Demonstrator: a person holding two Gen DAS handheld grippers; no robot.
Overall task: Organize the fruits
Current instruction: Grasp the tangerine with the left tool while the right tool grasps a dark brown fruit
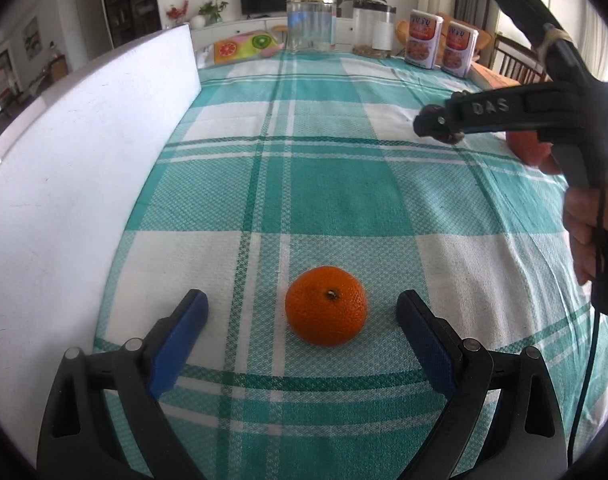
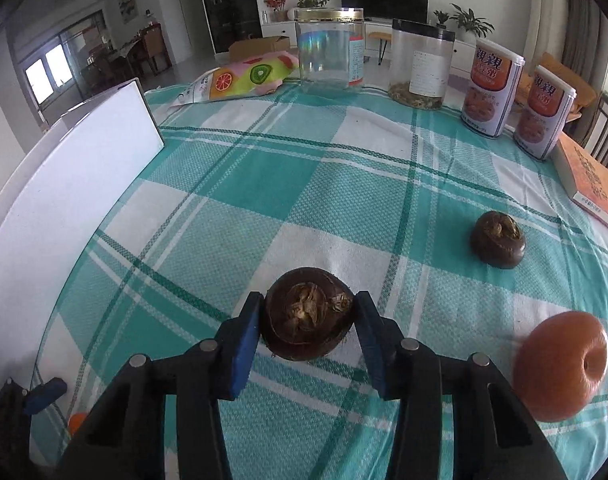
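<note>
A mandarin orange (image 1: 326,306) sits on the checked tablecloth between the blue pads of my left gripper (image 1: 304,300), which is open and clear of the fruit on both sides. My right gripper (image 2: 308,300) is shut on a dark brown round fruit (image 2: 308,314), with a pad pressed against each side. From the left wrist view the right gripper (image 1: 436,124) hangs over the cloth at the right, held by a hand. A second brown fruit (image 2: 498,240) lies further back on the right. A reddish-orange fruit (image 2: 562,364) lies at the near right.
A white board (image 1: 83,160) stands along the left side. At the far edge are a clear jar (image 2: 330,48), a second jar (image 2: 420,64), two snack canisters (image 2: 492,88) and a fruit-print bag (image 2: 239,78). A book (image 2: 592,184) lies at the right edge.
</note>
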